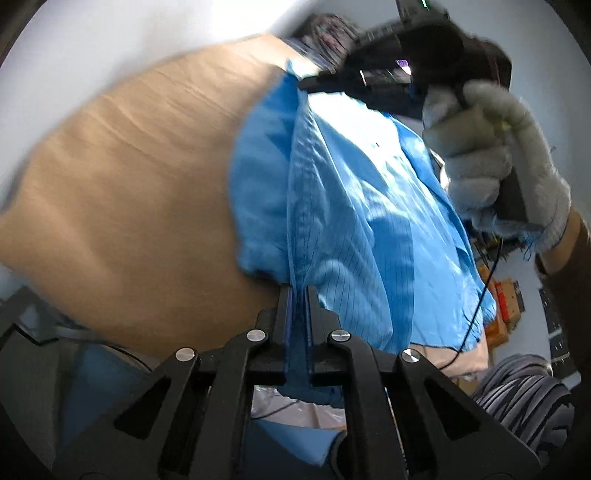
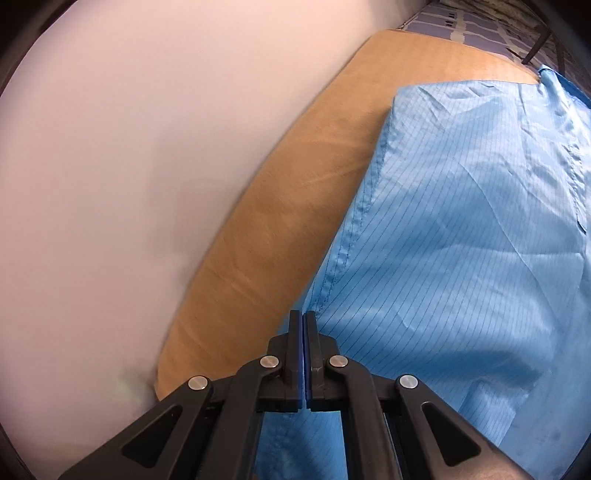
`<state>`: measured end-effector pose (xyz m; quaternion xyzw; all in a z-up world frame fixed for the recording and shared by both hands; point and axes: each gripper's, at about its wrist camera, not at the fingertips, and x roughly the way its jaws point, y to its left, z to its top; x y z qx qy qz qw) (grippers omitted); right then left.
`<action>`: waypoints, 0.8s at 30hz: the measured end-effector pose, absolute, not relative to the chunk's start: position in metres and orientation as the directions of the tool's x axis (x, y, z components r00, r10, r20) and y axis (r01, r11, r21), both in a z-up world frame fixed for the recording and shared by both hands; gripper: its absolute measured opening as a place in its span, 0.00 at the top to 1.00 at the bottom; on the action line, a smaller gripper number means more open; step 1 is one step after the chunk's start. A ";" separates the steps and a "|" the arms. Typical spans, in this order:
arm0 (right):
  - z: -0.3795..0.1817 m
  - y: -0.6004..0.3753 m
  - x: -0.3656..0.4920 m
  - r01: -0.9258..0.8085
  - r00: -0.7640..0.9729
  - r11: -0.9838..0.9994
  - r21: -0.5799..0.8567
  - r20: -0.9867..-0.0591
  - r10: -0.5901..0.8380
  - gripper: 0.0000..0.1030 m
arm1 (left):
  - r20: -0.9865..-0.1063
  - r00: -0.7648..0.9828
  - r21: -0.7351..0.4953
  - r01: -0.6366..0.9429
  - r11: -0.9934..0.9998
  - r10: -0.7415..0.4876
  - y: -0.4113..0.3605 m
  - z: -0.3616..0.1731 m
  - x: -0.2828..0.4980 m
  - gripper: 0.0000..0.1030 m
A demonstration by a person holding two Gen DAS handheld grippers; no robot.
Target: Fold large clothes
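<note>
A large light-blue garment point(image 1: 354, 206) with thin dark pinstripes lies on a tan surface point(image 1: 129, 184). My left gripper point(image 1: 298, 291) is shut on a seamed edge of it, and the fabric bunches up between the fingers. In the left wrist view my right gripper point(image 1: 308, 84), held by a hand in a grey glove point(image 1: 498, 158), pinches the far edge of the same garment. In the right wrist view, my right gripper point(image 2: 303, 317) is shut on the blue garment point(image 2: 461, 240) at its seam, and the cloth hangs below the fingers.
A pale wall point(image 2: 129, 166) runs along the tan surface point(image 2: 266, 240) on the left. Beyond the surface's far end is a patterned blue cloth point(image 2: 476, 22). In the left wrist view, orange boxes point(image 1: 506, 302) and a coil of grey cable point(image 1: 524, 391) sit at the right.
</note>
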<state>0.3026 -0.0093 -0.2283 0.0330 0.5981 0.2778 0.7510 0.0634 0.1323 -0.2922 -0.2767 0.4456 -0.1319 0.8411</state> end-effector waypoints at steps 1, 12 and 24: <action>-0.230 -0.007 0.304 -0.372 0.130 0.842 0.390 -0.876 0.464 1.00 | -0.680 0.576 -0.579 -0.042 0.815 -0.453 0.139 -0.291 0.062 0.97; -0.218 -0.040 0.292 -0.500 0.215 0.795 0.343 -0.840 0.497 0.69 | -0.679 0.623 -0.555 -0.092 0.826 -0.388 0.165 -0.275 0.059 0.49; -0.228 -0.163 0.285 -0.333 0.456 0.917 0.222 -0.813 0.362 0.72 | -0.625 0.564 -0.693 -0.082 0.716 -0.540 0.170 -0.301 0.127 0.45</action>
